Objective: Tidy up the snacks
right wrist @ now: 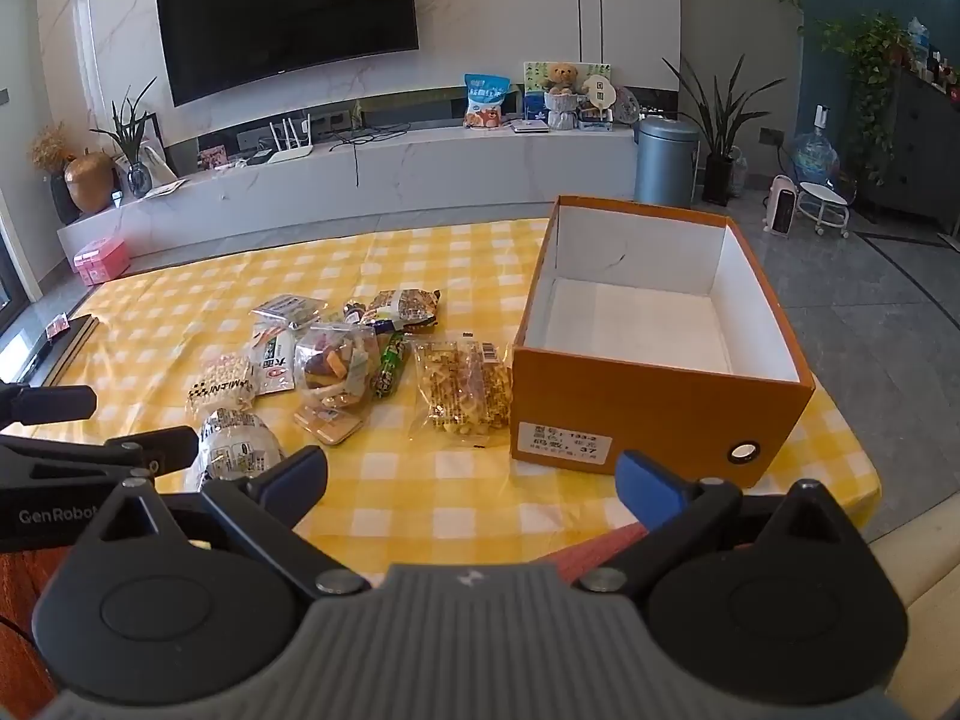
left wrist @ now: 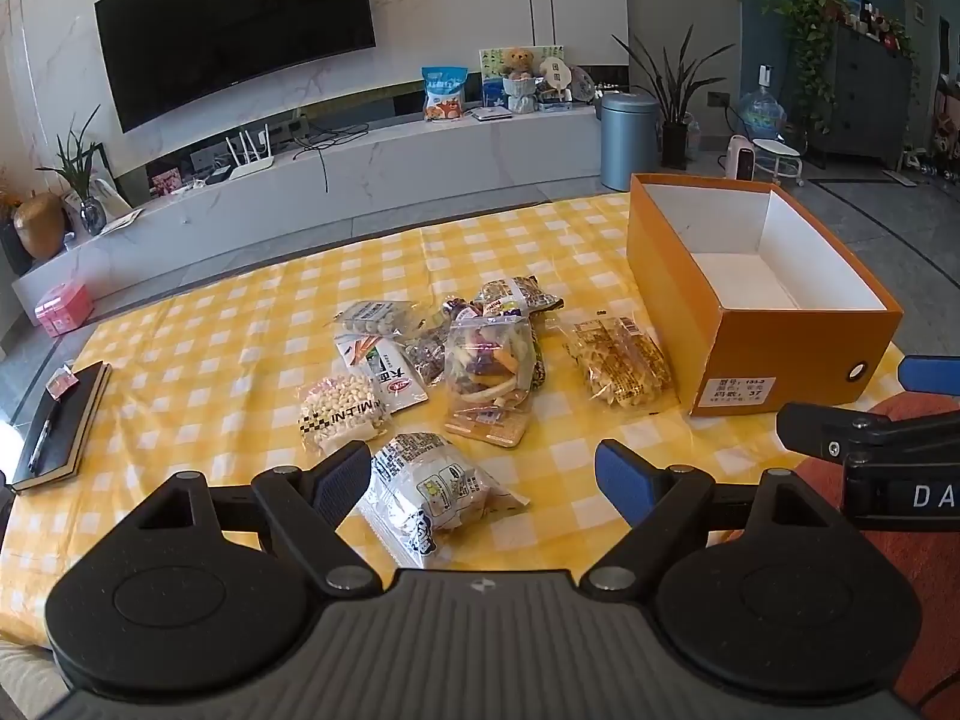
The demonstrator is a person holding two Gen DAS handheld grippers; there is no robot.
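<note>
A: What is seen in the box (right wrist: 654, 384)?

B: Nothing is held in it. Only its white floor and white inner walls are shown; the outside is orange, with a label and a round hole on the near end. It is set at the right of the table, open at the top.

A: And the snacks?

B: They are spread on the yellow checked tablecloth (left wrist: 198, 354), left of the box. A bag of yellow crackers (right wrist: 462, 390) is laid just beside the box's near left corner. A clear bag of mixed chips (left wrist: 489, 372) is heaped with other packets further left, a bag of white puffs (left wrist: 342, 408) is placed at the left of the group, and a white packet (left wrist: 432, 486) lies nearest.

A: How are the grippers held?

B: The left gripper (left wrist: 480, 480) is held above the near edge of the table with its fingers spread wide; the white packet is seen between them, not pinched. The right gripper (right wrist: 471, 480) is likewise spread apart over bare cloth near the box, nothing being gripped.

A: What else is on the table?

B: A black notebook (left wrist: 57, 426) is laid at the far left edge.

A: And the room?

B: A dark television (left wrist: 234, 24) is mounted on a marble wall above a long white shelf, and a grey bin (left wrist: 627, 141) is stood on the floor beyond the table.
</note>
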